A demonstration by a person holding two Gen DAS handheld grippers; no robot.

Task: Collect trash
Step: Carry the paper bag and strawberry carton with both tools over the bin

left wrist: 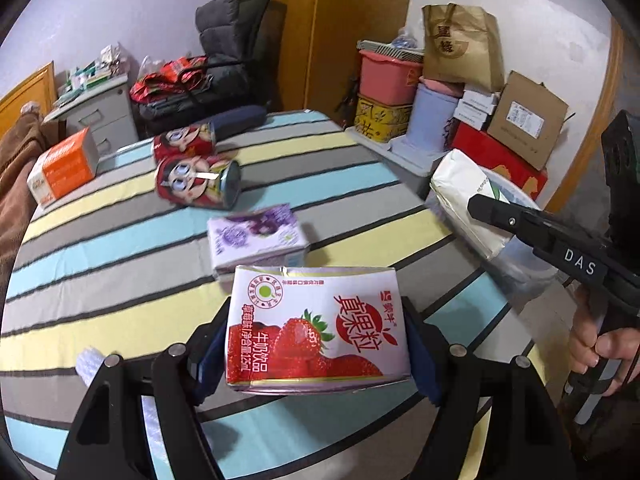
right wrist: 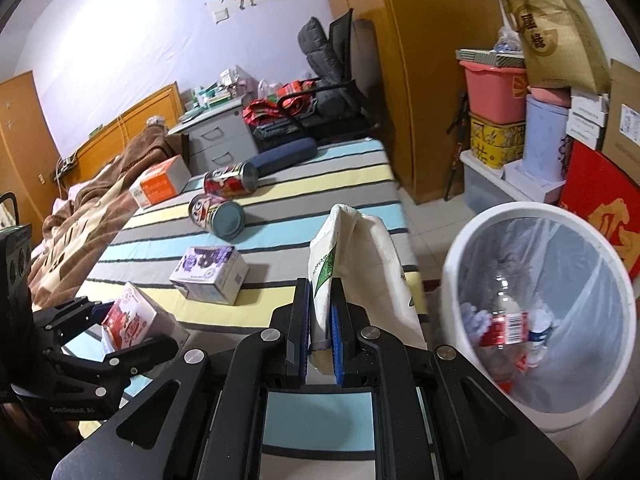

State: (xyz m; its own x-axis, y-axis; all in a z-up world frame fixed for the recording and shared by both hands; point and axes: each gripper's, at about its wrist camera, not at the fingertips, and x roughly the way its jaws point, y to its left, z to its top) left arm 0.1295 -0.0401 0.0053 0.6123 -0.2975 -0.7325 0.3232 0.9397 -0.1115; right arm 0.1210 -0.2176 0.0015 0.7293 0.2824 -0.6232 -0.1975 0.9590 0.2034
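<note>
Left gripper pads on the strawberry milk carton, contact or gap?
Touching. In the left wrist view both blue pads of the left gripper press the sides of the strawberry milk carton, which sits lifted off the striped bedsheet.

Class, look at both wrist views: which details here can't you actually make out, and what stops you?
- Bin contents: right wrist view, hazy liner; only a bottle is clear.
- White bag lower end: right wrist view, hidden behind the right tool.
- Purple carton print: left wrist view, blurred.

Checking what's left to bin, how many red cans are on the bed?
2: one red can near the orange box, another just in front of it, both lying on their sides. None else visible.
</note>
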